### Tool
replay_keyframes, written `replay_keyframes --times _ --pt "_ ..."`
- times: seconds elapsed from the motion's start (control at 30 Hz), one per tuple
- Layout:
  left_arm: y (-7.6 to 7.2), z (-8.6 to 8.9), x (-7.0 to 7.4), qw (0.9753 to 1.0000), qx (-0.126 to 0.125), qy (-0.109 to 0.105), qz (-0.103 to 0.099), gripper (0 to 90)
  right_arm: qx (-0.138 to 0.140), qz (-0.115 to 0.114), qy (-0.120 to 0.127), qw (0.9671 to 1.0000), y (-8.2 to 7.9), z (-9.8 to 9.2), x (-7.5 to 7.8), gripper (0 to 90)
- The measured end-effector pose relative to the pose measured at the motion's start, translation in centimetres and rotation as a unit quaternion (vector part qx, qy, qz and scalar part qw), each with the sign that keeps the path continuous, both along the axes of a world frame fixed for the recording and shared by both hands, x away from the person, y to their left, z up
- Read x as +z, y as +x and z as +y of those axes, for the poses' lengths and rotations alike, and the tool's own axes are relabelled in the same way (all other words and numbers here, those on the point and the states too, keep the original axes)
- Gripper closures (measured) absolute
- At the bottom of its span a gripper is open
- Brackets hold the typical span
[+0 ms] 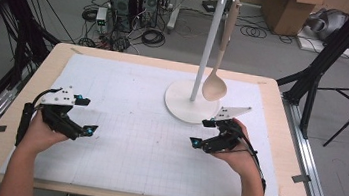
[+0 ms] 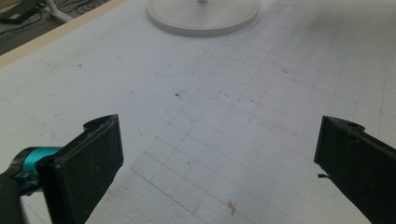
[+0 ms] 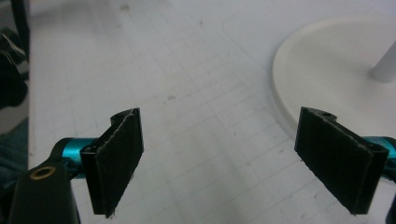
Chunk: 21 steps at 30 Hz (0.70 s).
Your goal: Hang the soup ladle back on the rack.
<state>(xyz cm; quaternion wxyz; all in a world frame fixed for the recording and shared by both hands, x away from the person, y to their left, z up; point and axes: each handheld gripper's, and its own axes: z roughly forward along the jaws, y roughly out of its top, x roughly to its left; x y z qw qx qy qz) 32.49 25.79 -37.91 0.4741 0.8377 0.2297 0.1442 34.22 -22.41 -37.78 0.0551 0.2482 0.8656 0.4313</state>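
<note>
A grey floor (image 1: 17,48) lies beyond the wooden table (image 1: 280,126): computer towers (image 1: 133,2) amid tangled cables (image 1: 152,37) behind it, cardboard boxes (image 1: 286,11) at its far right.

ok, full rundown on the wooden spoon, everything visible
The wooden spoon is pale, unfinished-looking wood, with a long slim handle and an oval bowl. It hangs nearly upright, bowl down, from an arm at the top of the white rack, beside the pole. The bowl seems to hang just above the rack's round base, near its right side; contact cannot be judged. Neither gripper touches it; the right gripper is nearest, open, on the mat below.
</note>
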Motion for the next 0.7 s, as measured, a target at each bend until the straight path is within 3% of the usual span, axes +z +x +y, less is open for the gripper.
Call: replay_keyframes --times 0.1,0.23,0.7 --pt "0.0 -0.1 0.0 1.0000 -0.003 -0.001 0.001 1.7 -0.003 0.000 -0.033 0.9994 0.1 0.7 -0.6 14.7" --pt "0.1 -0.3 -0.1 1.0000 -0.007 0.002 0.002 1.7 0.001 0.008 -0.048 0.9988 0.3 1.3 -1.2 14.7" --pt "0.1 -0.9 -0.2 0.9998 -0.018 0.003 0.003 1.7 -0.020 0.010 -0.045 0.9987 0.5 0.9 -1.1 14.8"
